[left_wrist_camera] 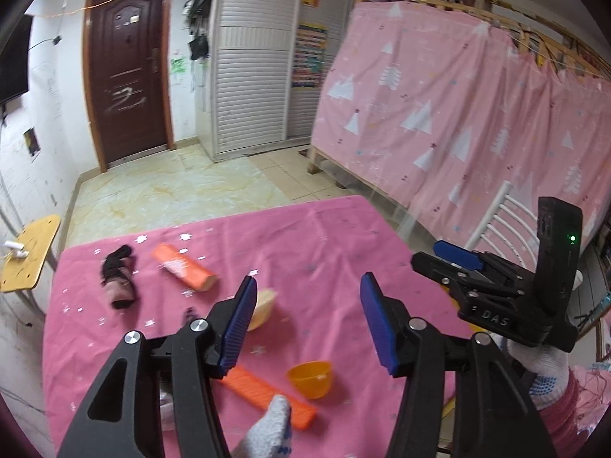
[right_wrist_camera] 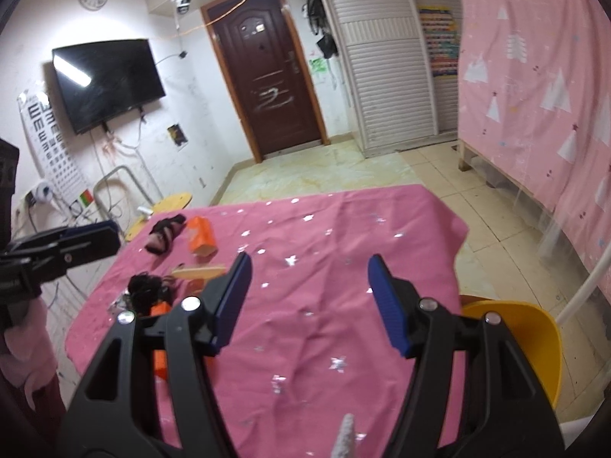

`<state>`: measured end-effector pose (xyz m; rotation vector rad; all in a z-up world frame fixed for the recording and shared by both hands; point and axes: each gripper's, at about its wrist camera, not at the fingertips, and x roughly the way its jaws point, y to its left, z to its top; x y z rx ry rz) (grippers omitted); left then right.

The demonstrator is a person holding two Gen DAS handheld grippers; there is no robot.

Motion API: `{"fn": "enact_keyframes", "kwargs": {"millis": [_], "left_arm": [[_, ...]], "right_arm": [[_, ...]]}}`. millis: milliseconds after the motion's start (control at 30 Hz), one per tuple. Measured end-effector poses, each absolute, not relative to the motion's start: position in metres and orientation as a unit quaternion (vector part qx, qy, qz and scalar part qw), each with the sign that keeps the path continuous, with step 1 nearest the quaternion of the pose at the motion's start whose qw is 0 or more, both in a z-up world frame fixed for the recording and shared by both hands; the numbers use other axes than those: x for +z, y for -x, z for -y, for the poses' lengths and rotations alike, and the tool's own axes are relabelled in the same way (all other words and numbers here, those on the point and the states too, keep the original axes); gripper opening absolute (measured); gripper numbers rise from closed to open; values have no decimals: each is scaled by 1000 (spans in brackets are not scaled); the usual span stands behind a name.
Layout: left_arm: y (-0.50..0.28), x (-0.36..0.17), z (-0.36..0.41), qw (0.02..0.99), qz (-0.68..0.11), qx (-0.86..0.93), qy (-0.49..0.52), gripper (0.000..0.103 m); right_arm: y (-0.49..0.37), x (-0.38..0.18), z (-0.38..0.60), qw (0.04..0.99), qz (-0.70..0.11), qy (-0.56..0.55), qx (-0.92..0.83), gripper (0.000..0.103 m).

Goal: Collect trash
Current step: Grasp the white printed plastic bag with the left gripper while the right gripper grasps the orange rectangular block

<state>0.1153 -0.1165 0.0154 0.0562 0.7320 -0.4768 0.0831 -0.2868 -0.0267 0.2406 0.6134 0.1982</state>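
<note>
Letters "DAS" in pale print on black body of right gripper [left_wrist_camera: 454, 267], at right in left wrist view. Rows of letter "E" in turned positions, shrinking downward, on eye chart [right_wrist_camera: 49, 133] on far left wall, beside television [right_wrist_camera: 109, 82]. Print on wardrobe posters [right_wrist_camera: 439, 40] too blurred to read.

Black frame [left_wrist_camera: 492, 305] — blue-padded jaws, white gloves [left_wrist_camera: 542, 366]

Two orange cartons [left_wrist_camera: 184, 267] [left_wrist_camera: 269, 393], one orange bowl [left_wrist_camera: 310, 378], one dark rag [left_wrist_camera: 118, 280] (crumpled).
</note>
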Motion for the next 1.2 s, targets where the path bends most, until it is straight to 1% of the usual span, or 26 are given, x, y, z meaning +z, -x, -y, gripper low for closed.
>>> {"fn": "enact_keyframes", "kwargs": {"millis": [367,433,533,867,1200], "left_arm": [[-131,-8,35,909,-377,-175,-9,49],[-132,-16,25,907,-386,-169,-8,49],[-132,-28,12,904,-395,-163,-9,49],[-128,-70,-1,885,-431,-175,-29,49],[-130,-94,-3,879,-448,-157,-49,49]], "right_arm": [[-100,-29,233,933,-320,-86,140,62],[-103,-29,224,931,-322,-82,148,66],[-105,-31,213,929,-327,-77,158,66],[-107,-41,176,916,-349,-53,192,66],[-103,-51,139,902,-365,-23,229,67]]}}
